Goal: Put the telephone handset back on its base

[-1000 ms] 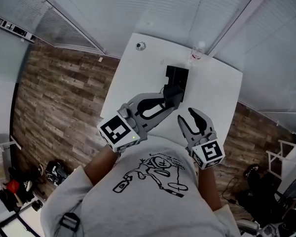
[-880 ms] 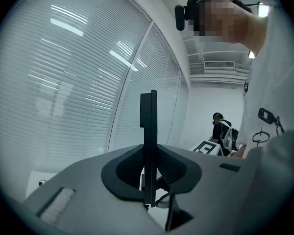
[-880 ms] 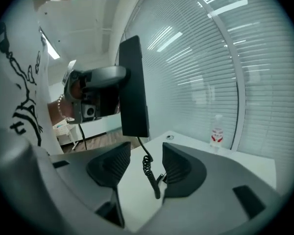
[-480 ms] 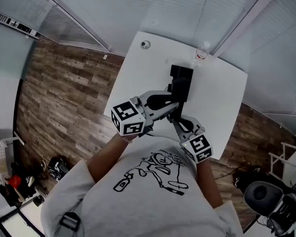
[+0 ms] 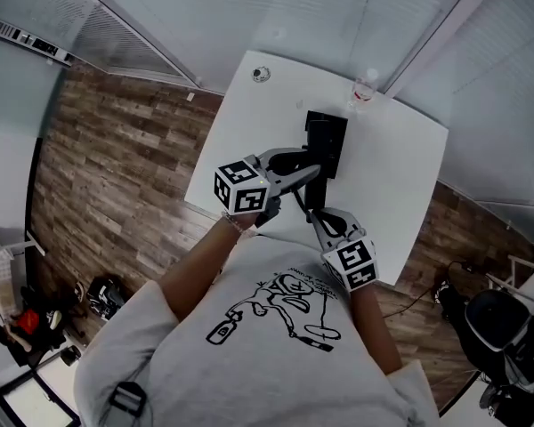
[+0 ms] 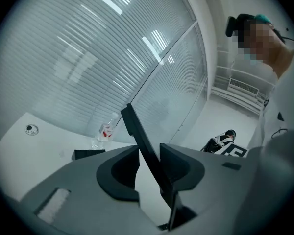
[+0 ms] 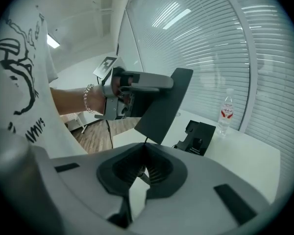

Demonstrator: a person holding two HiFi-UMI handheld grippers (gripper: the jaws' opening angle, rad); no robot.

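Note:
The black telephone base (image 5: 326,130) stands in the middle of the white table (image 5: 400,176), also in the right gripper view (image 7: 198,137). My left gripper (image 5: 310,169) holds the flat black handset (image 7: 161,102) in the air just short of the base. Its jaws are opening, and the handset (image 6: 137,131) still sits wedged aslant between them (image 6: 149,153). A thin black cord (image 5: 298,205) hangs from the handset's lower end. My right gripper (image 5: 320,221) is just below, its jaws shut on that cord (image 7: 142,169).
A clear water bottle (image 5: 363,87) with a red label stands at the table's far edge, behind the base. A small round fitting (image 5: 261,74) sits at the far left corner. Wooden floor lies left of the table, and glass walls with blinds stand behind it.
My right gripper came in from the right, shut, and now sits under the left gripper. The left gripper and handset shifted slightly farther over the table.

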